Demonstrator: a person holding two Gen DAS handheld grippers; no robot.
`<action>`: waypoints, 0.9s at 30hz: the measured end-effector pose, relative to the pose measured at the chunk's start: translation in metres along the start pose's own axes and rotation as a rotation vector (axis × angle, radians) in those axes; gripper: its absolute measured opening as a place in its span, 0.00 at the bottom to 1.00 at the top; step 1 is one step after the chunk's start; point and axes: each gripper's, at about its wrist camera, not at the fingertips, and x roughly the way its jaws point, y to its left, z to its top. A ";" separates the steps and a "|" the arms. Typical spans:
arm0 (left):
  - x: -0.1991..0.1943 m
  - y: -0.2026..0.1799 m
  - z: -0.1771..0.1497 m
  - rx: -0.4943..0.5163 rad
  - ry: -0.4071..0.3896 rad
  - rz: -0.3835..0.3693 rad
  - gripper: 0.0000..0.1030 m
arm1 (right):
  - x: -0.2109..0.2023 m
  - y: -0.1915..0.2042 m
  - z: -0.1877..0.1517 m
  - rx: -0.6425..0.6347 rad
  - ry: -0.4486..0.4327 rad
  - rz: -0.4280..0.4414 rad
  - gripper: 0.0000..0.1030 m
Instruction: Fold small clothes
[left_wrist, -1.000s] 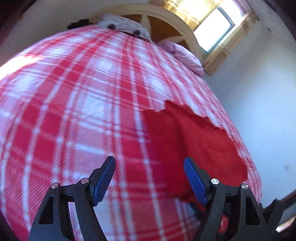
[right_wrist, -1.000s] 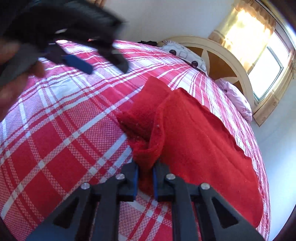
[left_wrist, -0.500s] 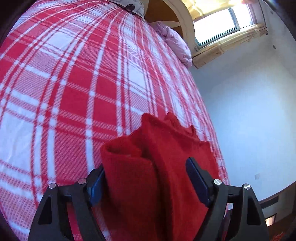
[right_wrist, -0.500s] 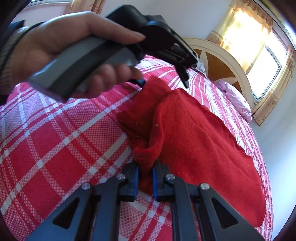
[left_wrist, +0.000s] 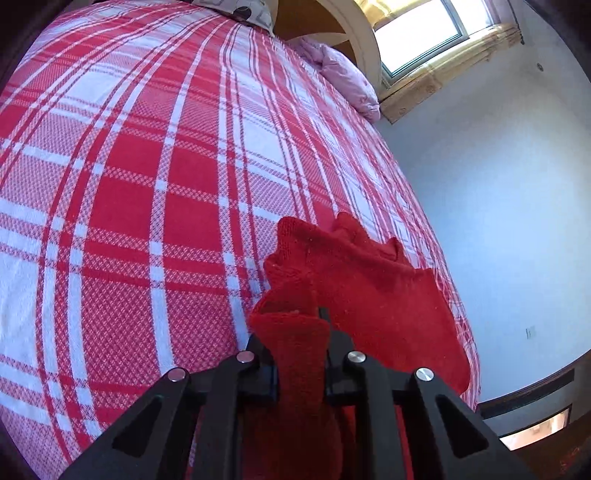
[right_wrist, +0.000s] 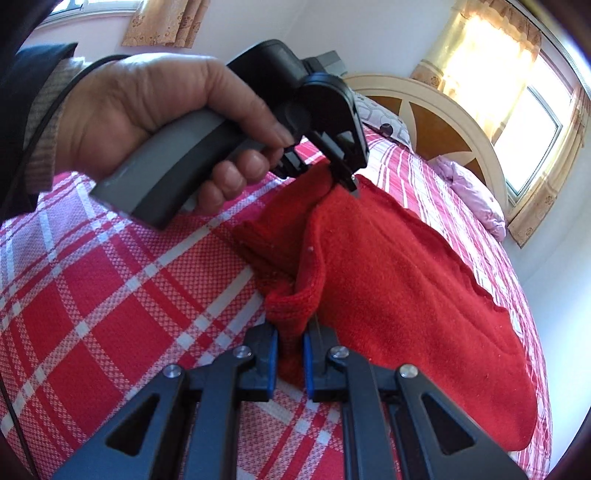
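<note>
Fingers of the right gripper (right_wrist: 290, 349) pinch a bunched corner of the red knit garment (right_wrist: 399, 295) lying on the plaid bedspread (right_wrist: 110, 295). Farther off, the left gripper (left_wrist: 300, 356) clamps another corner, its pads hidden by cloth.

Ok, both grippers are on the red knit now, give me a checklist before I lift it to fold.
1. Left gripper shut on the knit: ok.
2. Right gripper shut on the knit's near corner: ok.
3. Both grips on the same edge: ok, as the right wrist view shows.
4. Rest of the knit lying flat on the bedspread: ok.
5. Layers caught in each grip: cannot tell.
</note>
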 end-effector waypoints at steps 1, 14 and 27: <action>-0.002 -0.001 0.000 -0.013 -0.010 -0.011 0.14 | 0.000 -0.002 0.000 0.005 -0.001 0.006 0.11; -0.016 -0.067 0.018 -0.081 -0.106 -0.143 0.13 | -0.049 -0.093 -0.011 0.308 -0.141 0.126 0.09; 0.059 -0.189 0.019 0.069 0.012 -0.207 0.13 | -0.078 -0.202 -0.071 0.687 -0.192 0.115 0.09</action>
